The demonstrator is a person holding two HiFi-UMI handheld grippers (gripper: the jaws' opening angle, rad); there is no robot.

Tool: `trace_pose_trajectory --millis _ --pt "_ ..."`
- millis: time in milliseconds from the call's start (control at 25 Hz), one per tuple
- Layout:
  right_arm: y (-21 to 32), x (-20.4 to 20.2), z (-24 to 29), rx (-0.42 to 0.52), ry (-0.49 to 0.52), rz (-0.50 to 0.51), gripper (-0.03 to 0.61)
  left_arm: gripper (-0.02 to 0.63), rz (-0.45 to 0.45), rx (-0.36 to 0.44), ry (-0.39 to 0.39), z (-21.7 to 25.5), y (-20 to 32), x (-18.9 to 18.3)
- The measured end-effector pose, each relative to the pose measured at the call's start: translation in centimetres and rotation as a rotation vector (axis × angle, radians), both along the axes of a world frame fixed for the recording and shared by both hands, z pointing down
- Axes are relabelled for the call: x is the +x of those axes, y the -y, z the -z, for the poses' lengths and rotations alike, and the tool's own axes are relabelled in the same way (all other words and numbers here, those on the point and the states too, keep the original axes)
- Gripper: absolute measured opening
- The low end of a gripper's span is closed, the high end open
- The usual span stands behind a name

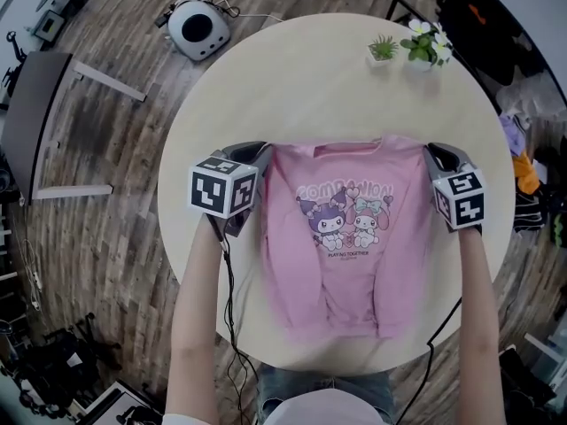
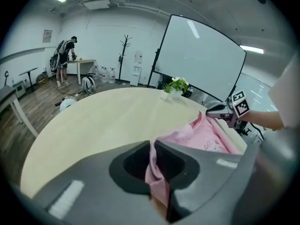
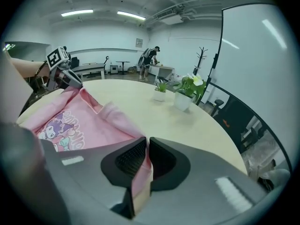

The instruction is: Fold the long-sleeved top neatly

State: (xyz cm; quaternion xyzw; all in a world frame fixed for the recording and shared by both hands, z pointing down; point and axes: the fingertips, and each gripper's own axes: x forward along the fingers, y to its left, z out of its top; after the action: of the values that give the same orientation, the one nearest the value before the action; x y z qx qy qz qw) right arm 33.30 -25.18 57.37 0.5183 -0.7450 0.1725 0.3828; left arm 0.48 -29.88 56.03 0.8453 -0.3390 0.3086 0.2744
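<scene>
At the far edge of the round pale counter [image 1: 301, 78], two small containers: a white pot [image 1: 423, 61] holding green leaves and white blossoms, and just beside it a smaller pot [image 1: 383, 57] holding a spiky green tuft.

Spread over the near half of that counter, print side up and hem toward the person: the pink long-sleeved top [image 1: 350, 237]. Sleeves apparently laid down along the body, though too blurred in the head view to be sure.

Left claw [image 1: 259, 159] clenched on the shoulder edge at its own side, with a pinch of pink cloth squeezed between the jaws. Right claw [image 1: 432, 159] clamped the same way on the opposite shoulder, with cloth trailing below the closed jaws. Collar between the two claws, toward the pots.

Below the counter, a wood-plank floor [image 1: 115, 149]. On it, past the counter's far-left rim, a round white device [image 1: 198, 27] with a loose cable; further left, a grey desk [image 1: 31, 104].

Seen from the left gripper view: a large whiteboard [image 2: 201, 55] behind the counter, a coat stand [image 2: 124, 55], water bottles [image 2: 105, 73] by the back wall, and a person [image 2: 63, 62] standing at a far table [image 2: 84, 62] under strip lights.
</scene>
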Motion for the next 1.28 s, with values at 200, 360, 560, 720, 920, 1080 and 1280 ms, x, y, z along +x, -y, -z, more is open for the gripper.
trace_pose_trajectory --millis 200,360,560,720,920,1080,1280 --pt "0.5 0.3 -2.6 -0.030 -0.016 -0.040 0.060 0.081 0.040 0.011 0.085 -2.4 1.2 -0.4" --pt "0.8 0.3 -3.3 -0.030 -0.030 -0.058 0.092 0.134 0.115 -0.007 0.067 -3.4 1.8 -1.1" --pt "1.2 0.3 -1.7 0.016 -0.001 -0.083 0.130 0.143 0.150 -0.010 -0.008 -2.9 1.9 -1.3" --pt "1.0 0.1 1.1 0.068 0.021 -0.093 0.144 0.143 0.123 -0.001 -0.071 -1.1 1.4 -0.9" --pt "0.2 -0.6 5.2 0.143 0.014 -0.079 0.150 0.143 0.119 0.024 -0.140 1.8 0.7 -0.8" --pt "-1.7 -1.6 8.0 0.193 0.017 -0.070 0.150 0.143 0.118 0.065 -0.153 4.5 -0.6 -1.0" --pt "-4.5 -2.8 11.1 0.243 0.022 -0.066 0.152 0.143 0.115 0.127 -0.180 8.2 -3.2 -1.3"
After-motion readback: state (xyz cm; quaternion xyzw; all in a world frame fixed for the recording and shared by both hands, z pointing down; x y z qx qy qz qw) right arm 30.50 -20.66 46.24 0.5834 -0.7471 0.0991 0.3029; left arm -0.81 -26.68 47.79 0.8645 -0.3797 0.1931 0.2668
